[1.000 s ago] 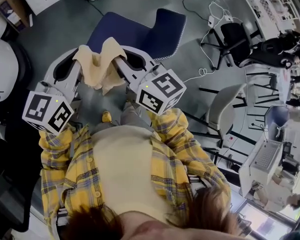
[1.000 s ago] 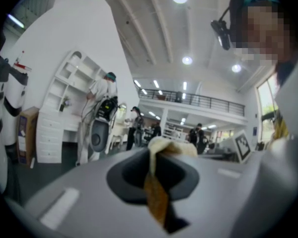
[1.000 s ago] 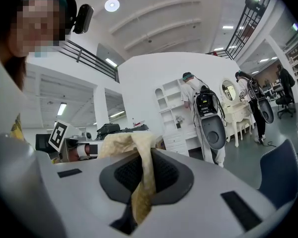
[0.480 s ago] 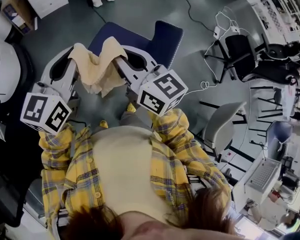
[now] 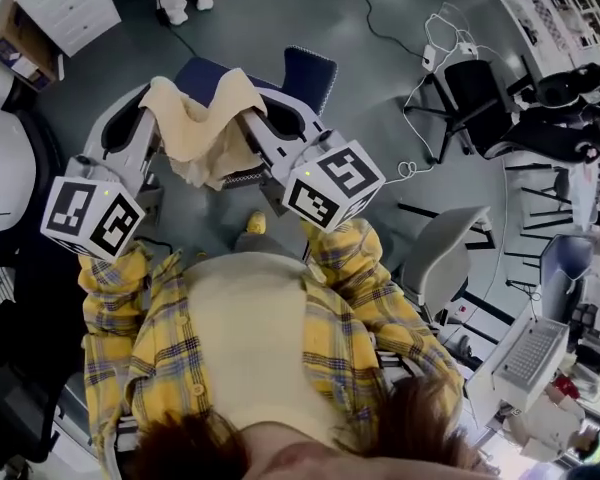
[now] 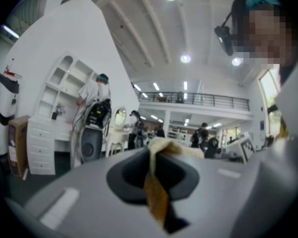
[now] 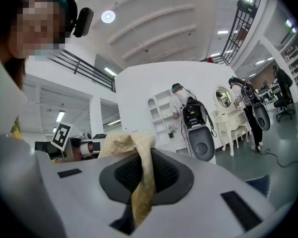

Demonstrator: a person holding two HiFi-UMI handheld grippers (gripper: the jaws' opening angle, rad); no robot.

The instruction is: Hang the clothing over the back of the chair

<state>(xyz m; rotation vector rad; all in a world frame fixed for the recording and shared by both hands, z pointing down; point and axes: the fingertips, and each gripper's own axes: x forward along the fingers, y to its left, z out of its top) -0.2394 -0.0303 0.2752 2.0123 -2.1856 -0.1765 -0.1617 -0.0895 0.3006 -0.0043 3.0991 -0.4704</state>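
Cloth (image 5: 202,120): spans side to side between my tools, sagging above chair (image 5: 308,72).
Left tool (image 5: 148,106), right tool (image 5: 250,110): each clamps one end.

Soft yellow cloth garment (image 5: 202,118), matt grey plastic left tongs (image 6: 151,153), right tongs (image 7: 142,152), blue fabric chair (image 5: 312,74)

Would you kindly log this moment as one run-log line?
left gripper: shut on cloth | right gripper: shut on cloth | cloth: slung between grippers | chair back: bare
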